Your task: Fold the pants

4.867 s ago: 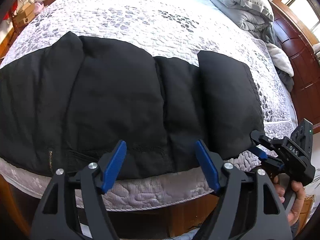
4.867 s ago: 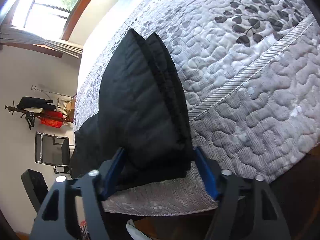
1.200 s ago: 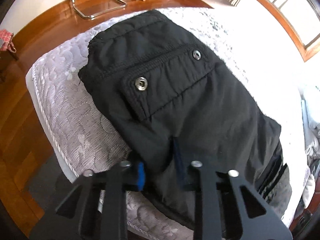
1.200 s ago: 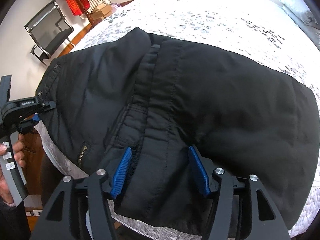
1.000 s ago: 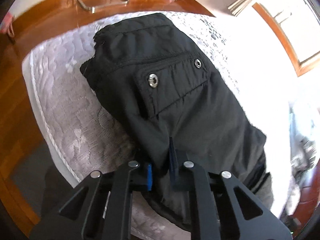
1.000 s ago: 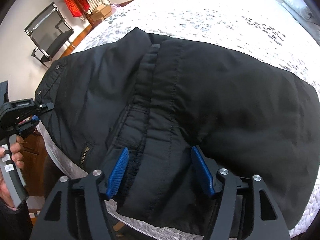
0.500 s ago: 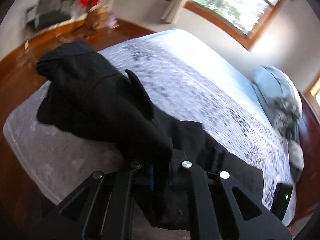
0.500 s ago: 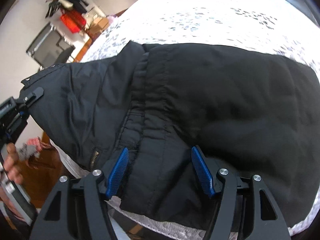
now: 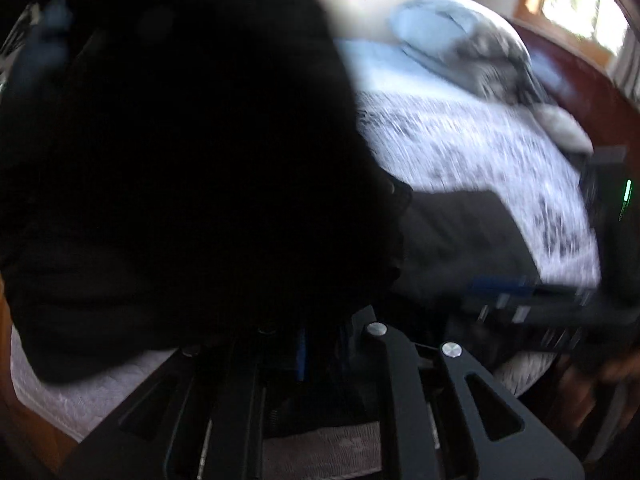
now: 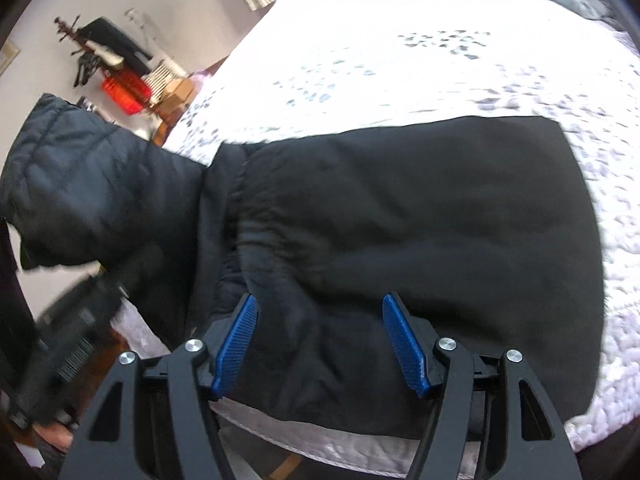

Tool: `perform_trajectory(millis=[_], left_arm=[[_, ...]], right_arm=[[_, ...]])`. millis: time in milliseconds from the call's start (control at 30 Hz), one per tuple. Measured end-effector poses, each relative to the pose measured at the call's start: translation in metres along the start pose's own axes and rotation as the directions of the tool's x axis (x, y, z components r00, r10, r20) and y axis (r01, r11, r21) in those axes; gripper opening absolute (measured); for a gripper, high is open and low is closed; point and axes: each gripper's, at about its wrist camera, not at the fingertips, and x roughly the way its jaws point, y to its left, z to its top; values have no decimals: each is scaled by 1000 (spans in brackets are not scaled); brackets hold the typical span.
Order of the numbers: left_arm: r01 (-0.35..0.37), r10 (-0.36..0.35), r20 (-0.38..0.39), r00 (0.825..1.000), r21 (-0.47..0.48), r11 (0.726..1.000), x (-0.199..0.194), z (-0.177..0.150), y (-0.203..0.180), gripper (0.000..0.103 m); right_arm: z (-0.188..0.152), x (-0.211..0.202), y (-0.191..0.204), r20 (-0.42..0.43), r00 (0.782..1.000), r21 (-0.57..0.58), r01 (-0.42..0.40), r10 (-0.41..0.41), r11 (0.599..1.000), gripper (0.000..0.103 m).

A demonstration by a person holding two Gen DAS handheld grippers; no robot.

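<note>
Quilted bed (image 10: 400, 60) carries black pants (image 10: 400, 220). Left gripper (image 9: 320, 344) pinches a lifted end that could slip, bunching the fold; right gripper (image 10: 320, 340) fingers (image 10: 236, 344) gape, holding nothing.

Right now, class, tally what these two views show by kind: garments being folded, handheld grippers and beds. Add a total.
Garments: 1, the black pants
Grippers: 2, the left gripper and the right gripper
Beds: 1, the bed
Total: 4

Left wrist view: heavy motion blur, black pants (image 9: 180, 160) underexposed, filling the left half. Right wrist view: bedspread (image 10: 400, 40) blown out by daylight, edges smeared, fisheye-bent.
</note>
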Motion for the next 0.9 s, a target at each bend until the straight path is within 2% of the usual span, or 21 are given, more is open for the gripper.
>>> perform_trajectory(millis=[167, 200, 367, 500, 567, 633, 667, 733, 900], left_arm=[[39, -30, -92, 995, 105, 994, 25, -12, -17, 14], [52, -40, -106, 994, 115, 992, 29, -14, -19, 15], [97, -84, -148, 985, 86, 992, 42, -16, -14, 15], [105, -91, -163, 982, 77, 992, 49, -16, -7, 15], [102, -87, -163, 983, 84, 991, 47, -17, -10, 15], [101, -86, -166, 982, 87, 991, 45, -15, -11, 15], [100, -85, -168, 982, 89, 991, 46, -14, -11, 15], [94, -77, -174, 982, 96, 991, 52, -7, -18, 15], [55, -25, -201, 979, 145, 988, 53, -9, -29, 16]], right_arm=[[0, 1, -23, -16, 995, 55, 96, -95, 994, 66], [-1, 3, -26, -26, 995, 58, 93, -91, 994, 66], [-4, 13, -29, -28, 995, 43, 101, -99, 994, 67], [-3, -4, -43, 19, 998, 137, 63, -66, 989, 67], [1, -22, -54, 80, 995, 185, 43, -58, 982, 68], [9, -40, -62, 145, 989, 213, -46, 15, 976, 80], [15, -47, -64, 163, 985, 216, -93, 58, 972, 81], [27, -52, -59, 165, 980, 193, -145, 114, 970, 82], [59, -57, -16, 153, 973, 71, -184, 172, 980, 88]])
